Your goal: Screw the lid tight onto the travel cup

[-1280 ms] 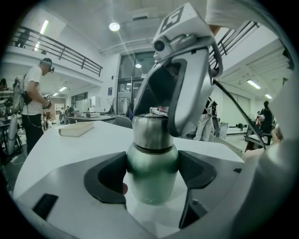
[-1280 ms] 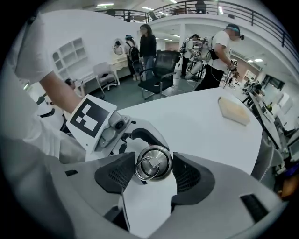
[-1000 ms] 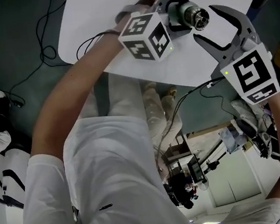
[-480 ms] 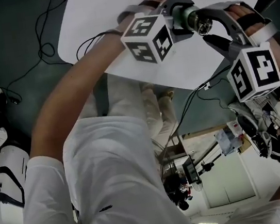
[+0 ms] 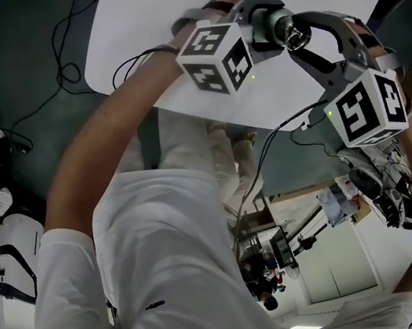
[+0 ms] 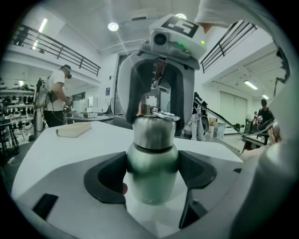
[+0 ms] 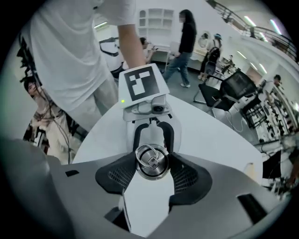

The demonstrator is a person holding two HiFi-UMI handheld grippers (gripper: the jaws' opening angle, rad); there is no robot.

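1. The left claw (image 6: 154, 172) clamps the green travel cup (image 6: 152, 184) by its body, in the air above the white worktop (image 5: 169, 20); the lid (image 7: 152, 161) sits on the cup's mouth.
2. The right claw (image 7: 153, 173), its jaws just closing, grips the lid on both sides; tightening apparently remains.
3. The worktop below is bare, its near edge close by; there is room all round to twist.

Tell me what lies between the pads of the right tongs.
The lid of the travel cup: the right tongs have just been closing, and both pads touch its sides. The right gripper view shows it.
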